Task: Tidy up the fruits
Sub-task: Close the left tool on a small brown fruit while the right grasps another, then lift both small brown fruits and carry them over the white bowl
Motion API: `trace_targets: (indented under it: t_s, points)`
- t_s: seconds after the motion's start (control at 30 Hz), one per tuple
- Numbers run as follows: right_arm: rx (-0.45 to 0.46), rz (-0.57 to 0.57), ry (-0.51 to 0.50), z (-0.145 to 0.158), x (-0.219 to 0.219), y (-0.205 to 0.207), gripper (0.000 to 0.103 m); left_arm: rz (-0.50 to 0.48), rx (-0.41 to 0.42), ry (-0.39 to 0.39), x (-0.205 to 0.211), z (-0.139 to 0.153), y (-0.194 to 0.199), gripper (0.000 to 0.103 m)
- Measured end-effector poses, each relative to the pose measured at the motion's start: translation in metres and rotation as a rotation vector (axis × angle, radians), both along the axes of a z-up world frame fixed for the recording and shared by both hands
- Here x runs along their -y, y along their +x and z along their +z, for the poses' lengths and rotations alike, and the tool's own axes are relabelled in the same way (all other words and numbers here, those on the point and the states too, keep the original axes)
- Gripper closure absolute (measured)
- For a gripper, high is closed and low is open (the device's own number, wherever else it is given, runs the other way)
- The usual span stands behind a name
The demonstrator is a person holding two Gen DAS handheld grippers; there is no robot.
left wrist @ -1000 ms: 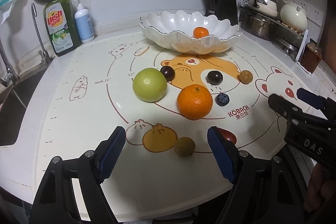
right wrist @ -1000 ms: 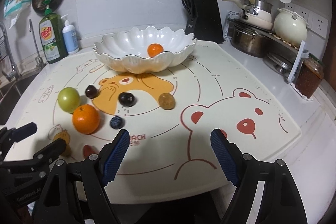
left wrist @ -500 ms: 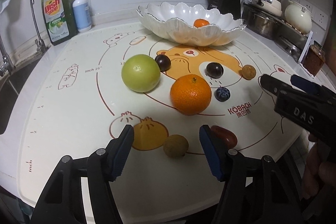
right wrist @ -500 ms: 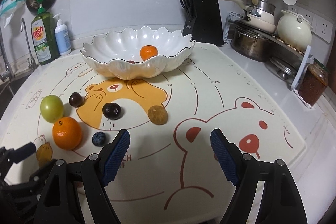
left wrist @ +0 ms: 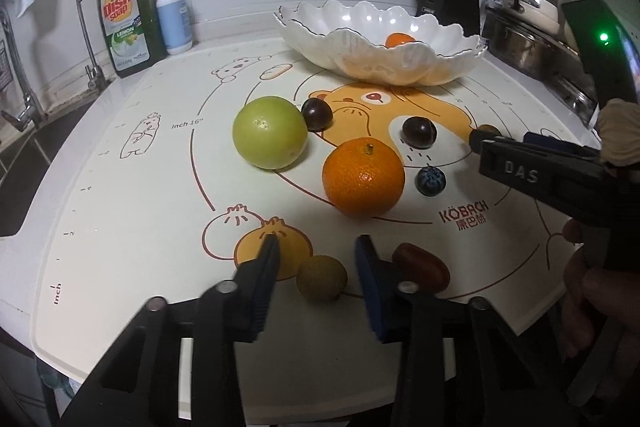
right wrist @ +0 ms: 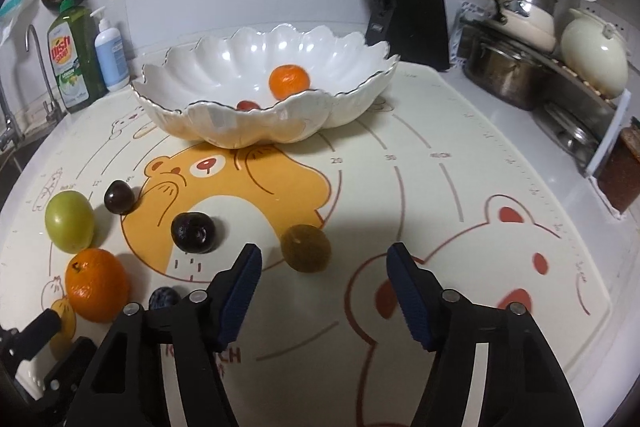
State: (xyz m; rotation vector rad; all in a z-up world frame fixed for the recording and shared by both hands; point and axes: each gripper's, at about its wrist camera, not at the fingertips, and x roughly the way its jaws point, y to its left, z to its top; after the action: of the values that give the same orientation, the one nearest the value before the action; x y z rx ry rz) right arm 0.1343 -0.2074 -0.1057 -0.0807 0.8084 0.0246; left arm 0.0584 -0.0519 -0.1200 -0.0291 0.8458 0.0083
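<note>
a: kitchen counter, covered by a pale baking mat (left wrist: 132, 187) printed with bears and measuring rings. dish soap bottle (left wrist: 126, 23) and a white pump bottle (left wrist: 173, 19) at the back left, beside the tap.

b: and the fruit?

a: mostly loose on the mat. green apple (left wrist: 270, 133) touching a dark plum (left wrist: 317, 113) on its right. big orange (left wrist: 363, 178) nearer, with a blueberry (left wrist: 430, 180) just beside it and a second dark plum (left wrist: 419, 132) behind.

b: anything in the scalloped white bowl (right wrist: 224, 123)?

a: yes, a small mandarin (right wrist: 289, 81) and a bit of something red (right wrist: 248, 105) low behind the front rim. too hidden to name.

b: left gripper (left wrist: 316, 251)?

a: low over the near edge of the mat, jaws apart, nothing gripped. small brown-green round fruit (left wrist: 321, 279) sitting between the two blue pads, not touched by either as far as can be told. reddish oval fruit (left wrist: 420, 267) just outside the right-hand pad.

b: right gripper (right wrist: 323, 263)?

a: also spread wide and empty. another brownish round fruit (right wrist: 306, 247) on the mat just ahead, nearer the left finger (right wrist: 240, 287), not yet between the tips.
</note>
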Motion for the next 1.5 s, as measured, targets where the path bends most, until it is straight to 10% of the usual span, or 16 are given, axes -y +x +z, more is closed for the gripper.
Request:
trace_targets:
  t_s: [0.33,1.5]
  points:
    - [-0.037,0.037,0.044,-0.008,-0.004,0.008,0.074,0.006,-0.003,-0.033,-0.004,0.001,0.004,0.080]
    - [0.005,0.032,0.083,0.031,-0.004,-0.053,0.075,-0.004,0.062,-0.082,-0.023,0.029,-0.007,0.080]
